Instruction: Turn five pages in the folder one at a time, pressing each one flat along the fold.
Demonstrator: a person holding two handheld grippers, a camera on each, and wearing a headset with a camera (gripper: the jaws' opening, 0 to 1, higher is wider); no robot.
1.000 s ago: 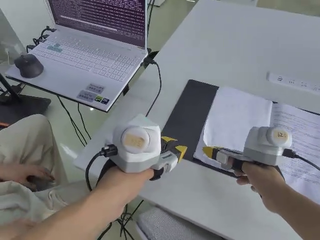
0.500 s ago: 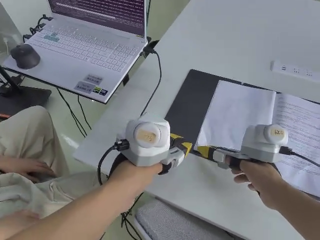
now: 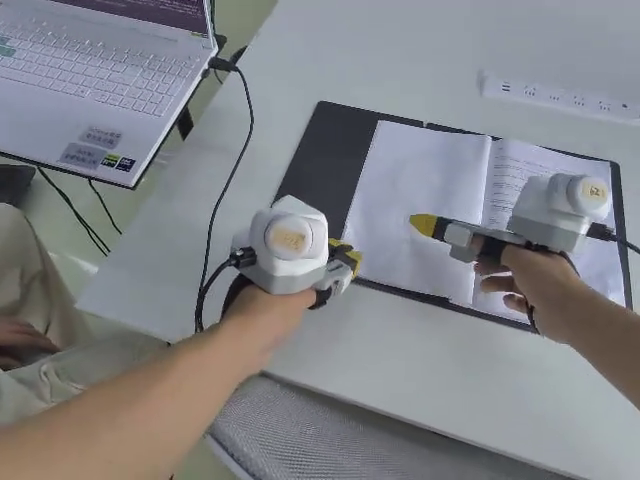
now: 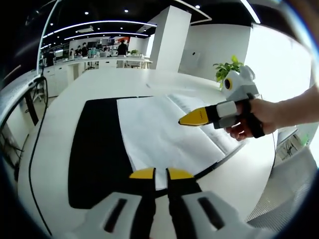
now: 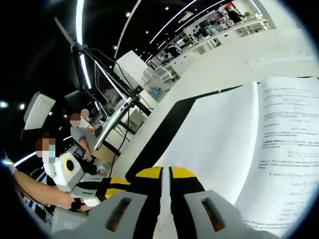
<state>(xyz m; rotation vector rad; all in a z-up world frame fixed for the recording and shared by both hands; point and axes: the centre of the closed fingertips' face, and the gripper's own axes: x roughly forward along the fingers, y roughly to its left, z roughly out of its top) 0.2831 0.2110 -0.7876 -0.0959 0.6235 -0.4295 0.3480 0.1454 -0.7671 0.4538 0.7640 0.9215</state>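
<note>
The white surface [image 3: 430, 50] carries everything here. A white laptop [image 3: 90, 70] sits open on a separate stand off its far-left edge, with a black cable [image 3: 235, 150] running down from its corner past the surface's edge.

The folder [image 3: 315, 160] lies open and flat near the middle of the surface, its black inner cover bare on the left. 2 sheets show in it: a blank white page [image 3: 420, 190] on the left of the fold, and a printed page [image 3: 525, 170] on the right. A white power strip [image 3: 555, 97] lies beyond the folder, well apart from it.

The right claw [image 3: 422, 225] is held over the blank page, beside the fold, its yellow tips pressed together and pinching nothing. Whether it touches the paper cannot be told.

The left claw [image 3: 345, 262] sits at the folder's near edge, by the blank page's near-left corner. In the left gripper view its tips [image 4: 155, 173] are pressed together with nothing between them, and the right claw points across the page ahead.
</note>
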